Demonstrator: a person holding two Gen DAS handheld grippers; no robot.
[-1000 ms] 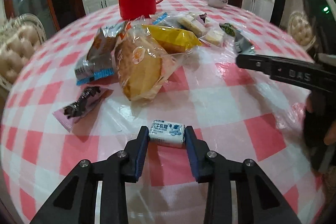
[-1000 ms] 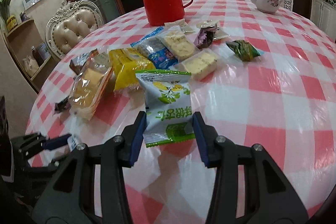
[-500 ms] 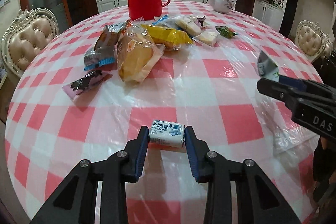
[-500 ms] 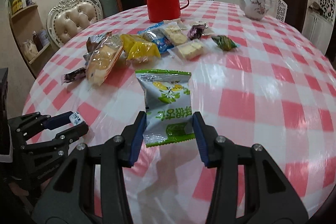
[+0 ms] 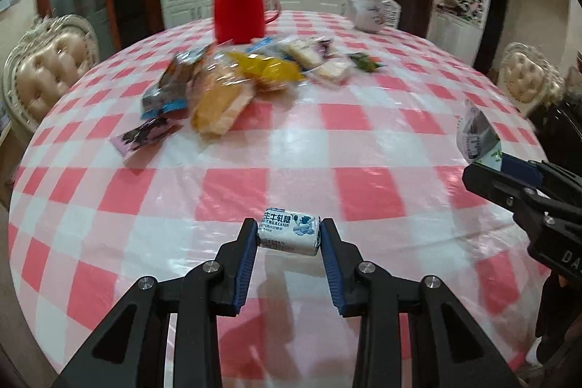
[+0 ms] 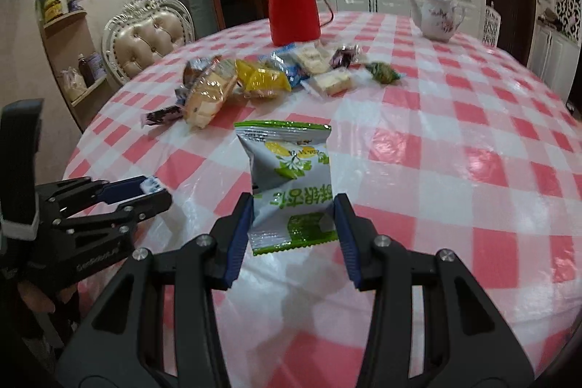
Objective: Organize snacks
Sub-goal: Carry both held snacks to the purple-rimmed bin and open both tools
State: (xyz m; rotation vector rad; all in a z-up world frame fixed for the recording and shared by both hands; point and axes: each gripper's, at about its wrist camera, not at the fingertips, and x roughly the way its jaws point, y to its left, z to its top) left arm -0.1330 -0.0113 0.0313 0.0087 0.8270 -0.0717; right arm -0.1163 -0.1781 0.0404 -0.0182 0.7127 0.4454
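Note:
My left gripper (image 5: 288,239) is shut on a small white-and-blue milk candy (image 5: 289,231), held above the near part of the checked table. My right gripper (image 6: 293,217) is shut on a green-and-white snack packet (image 6: 289,184) that stands upright between the blue pads. Each gripper shows in the other's view: the right gripper (image 5: 509,166) at the right edge with its packet (image 5: 476,137), the left gripper (image 6: 145,188) at the lower left. A pile of snack packets (image 6: 254,79) lies farther back, in front of the red thermos.
A red thermos (image 6: 294,6) and a white teapot (image 6: 438,15) stand at the back of the round pink-and-white checked table (image 6: 473,133). Padded chairs (image 6: 149,35) stand around it. White cabinets line the far wall. A hand (image 6: 36,300) holds the left gripper.
Both grippers have pulled back from the snack pile toward the near table edge, each keeping its snack. The pile now looks smaller and farther away.

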